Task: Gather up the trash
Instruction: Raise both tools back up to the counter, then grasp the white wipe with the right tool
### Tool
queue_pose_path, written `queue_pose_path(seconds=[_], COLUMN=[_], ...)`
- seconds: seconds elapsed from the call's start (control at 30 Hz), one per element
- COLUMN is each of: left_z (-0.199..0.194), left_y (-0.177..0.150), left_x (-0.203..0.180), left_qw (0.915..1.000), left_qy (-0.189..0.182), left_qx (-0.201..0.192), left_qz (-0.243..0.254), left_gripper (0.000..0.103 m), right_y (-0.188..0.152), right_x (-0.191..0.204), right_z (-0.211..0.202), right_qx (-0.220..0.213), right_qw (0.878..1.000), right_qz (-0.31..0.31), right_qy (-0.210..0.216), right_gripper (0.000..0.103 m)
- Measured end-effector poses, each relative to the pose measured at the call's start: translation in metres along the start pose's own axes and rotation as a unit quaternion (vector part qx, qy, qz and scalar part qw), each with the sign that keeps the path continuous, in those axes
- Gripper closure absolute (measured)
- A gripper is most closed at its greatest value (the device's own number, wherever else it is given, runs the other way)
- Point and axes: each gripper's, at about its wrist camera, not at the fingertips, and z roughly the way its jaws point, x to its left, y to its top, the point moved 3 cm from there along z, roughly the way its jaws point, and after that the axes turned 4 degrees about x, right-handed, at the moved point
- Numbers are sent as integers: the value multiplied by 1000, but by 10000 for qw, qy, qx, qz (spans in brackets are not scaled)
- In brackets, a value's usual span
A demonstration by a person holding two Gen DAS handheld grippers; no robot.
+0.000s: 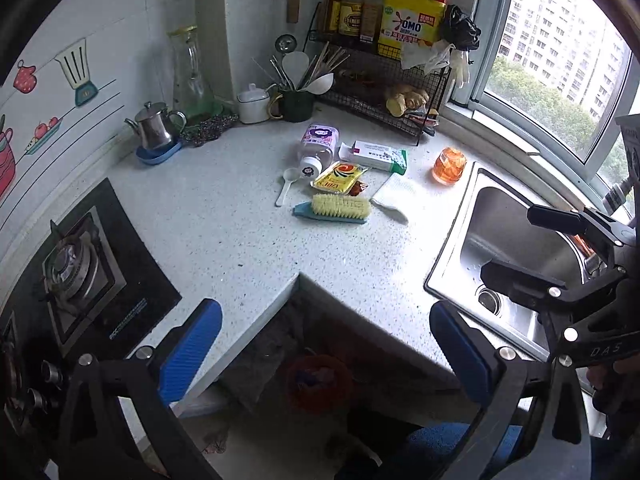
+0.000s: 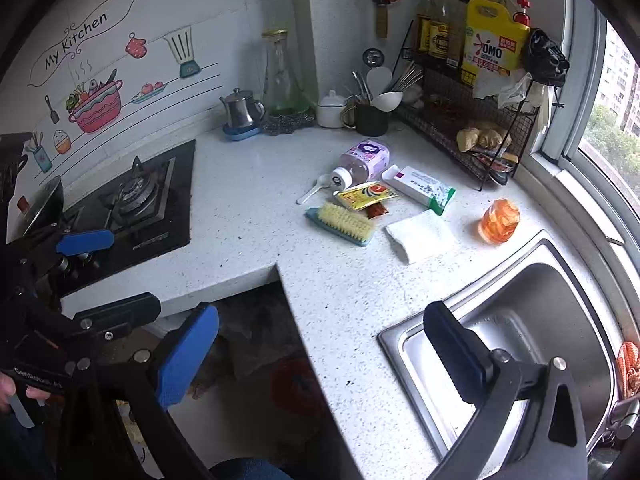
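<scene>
Trash lies clustered mid-counter (image 1: pixel 224 216): yellow sachet (image 1: pixel 338 177), toppled purple bottle (image 1: pixel 318 146), carton (image 1: pixel 374 155), tissue (image 1: pixel 394 196). Approach low, pinch the sachet's flat edge, avoid the brush (image 1: pixel 334 208). Left tool (image 1: pixel 326 344) and right tool (image 2: pixel 320 350) hover near the counter's edge, both wide open, empty. Red bin (image 1: pixel 318 382), seemingly, on the floor below.

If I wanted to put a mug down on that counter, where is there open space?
The widest bare patch of counter lies between the stove and the scrub brush. Another bare stretch runs from the folded white cloth toward the counter's near edge, beside the sink. It is crowded in the middle cluster around the lying bottle and along the back wall by the wire rack.
</scene>
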Motion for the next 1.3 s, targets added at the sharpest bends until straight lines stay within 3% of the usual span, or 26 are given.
queue_pose_path(seconds=[0.3, 0.63, 0.93, 1.3], left_z=[50, 129, 193, 234], left_y=[58, 95, 101, 103], left_x=[-11, -19, -17, -9], left_qw=[9996, 9946, 9820, 9673], left_qy=[109, 108, -51, 243], left_qx=[236, 1028, 1691, 2021], left_qz=[144, -9, -844, -1511], left_gripper=[0, 0, 0, 0], right_y=[42, 73, 79, 65], right_x=[-48, -101, -129, -136], right_z=[33, 100, 169, 226], right_qx=[157, 711, 1360, 1932], right_qw=[9996, 9959, 9872, 9748], right_qz=[-59, -206, -460, -787], right_qy=[206, 510, 695, 797], right_gripper=[1, 1, 1, 1])
